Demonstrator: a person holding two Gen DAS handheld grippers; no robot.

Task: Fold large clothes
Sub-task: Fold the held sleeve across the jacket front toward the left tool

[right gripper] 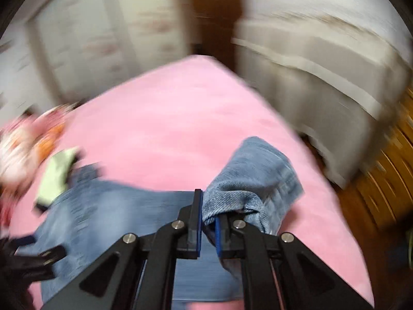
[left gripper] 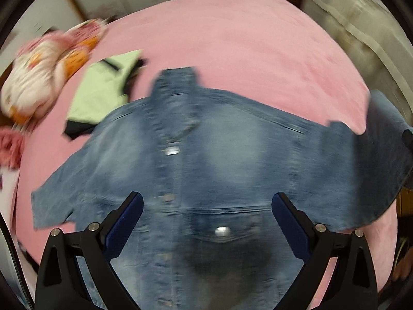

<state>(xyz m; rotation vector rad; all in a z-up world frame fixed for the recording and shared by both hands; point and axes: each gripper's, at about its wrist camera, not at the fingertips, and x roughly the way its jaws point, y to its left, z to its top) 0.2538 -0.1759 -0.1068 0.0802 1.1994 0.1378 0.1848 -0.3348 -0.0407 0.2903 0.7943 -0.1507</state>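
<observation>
one sleeve [right gripper: 260, 180] of the denim jacket [left gripper: 219, 155] is pinched in the right hand-held gripper [right gripper: 209, 222], probably to fold inward; the left hand-held gripper [left gripper: 206, 219] hovers wide open and empty above the jacket's buttons.

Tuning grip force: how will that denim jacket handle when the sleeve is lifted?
Probably floppy: the denim jacket bunches where the right gripper pinches its sleeve. Likely heavyish for cloth; it lies flat on the pink bed. Slip seems unlikely, given coarse weave.

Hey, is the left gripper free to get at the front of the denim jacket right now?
Probably yes. The left gripper is open and holds nothing, hanging over the denim jacket, which lies spread on the pink bed. Nothing shows between its fingers and the cloth.
</observation>
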